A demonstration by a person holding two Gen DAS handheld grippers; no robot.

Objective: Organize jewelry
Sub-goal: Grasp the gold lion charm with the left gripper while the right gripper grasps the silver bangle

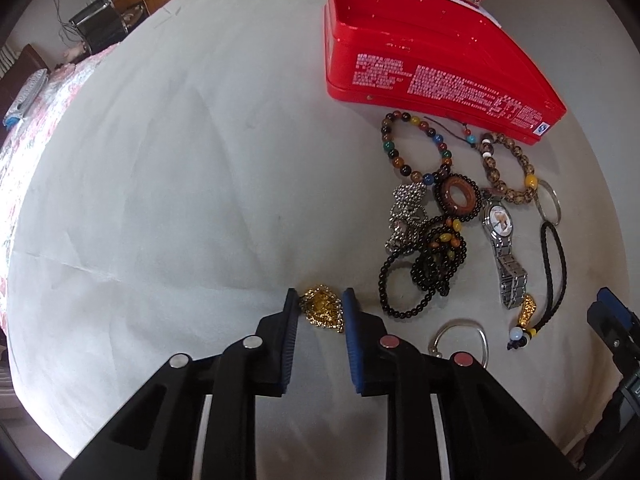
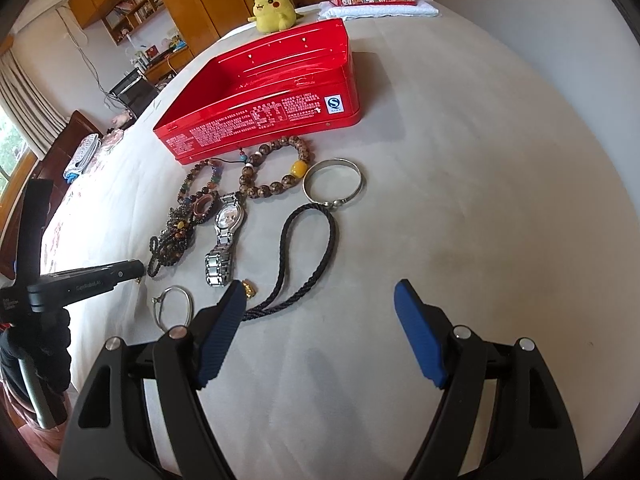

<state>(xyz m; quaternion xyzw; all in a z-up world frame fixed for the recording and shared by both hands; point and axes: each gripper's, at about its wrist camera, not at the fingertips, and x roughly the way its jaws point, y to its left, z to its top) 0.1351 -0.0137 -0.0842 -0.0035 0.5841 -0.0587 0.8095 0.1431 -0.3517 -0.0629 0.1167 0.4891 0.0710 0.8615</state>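
The left hand-held gripper (image 1: pixel 320 300) points steeply down at the white bed (image 1: pixel 160 200), its jaws narrow. A gold pendant (image 1: pixel 322 311) lies between the two tips; whether the pads actually press on it cannot be told, as a sliver of gap seems to show on each side. In the right wrist view a gloved hand (image 2: pixel 38 344) grips this tool's handle at the left edge.

The right hand-held gripper (image 2: pixel 320 300) hangs wide open above the bed, holding nothing; its left fingertip (image 2: pixel 230 298) sits just over the end of a black braided cord (image 2: pixel 308 248).

The rest of the jewelry lies in a cluster near the open red tin (image 2: pixel 272 92): bead bracelets (image 1: pixel 416 148), a silver watch (image 2: pixel 226 236), a silver bangle (image 2: pixel 333 180), a thin wire bangle (image 2: pixel 173 307) and black bead strands (image 1: pixel 424 268). The tin looks empty.
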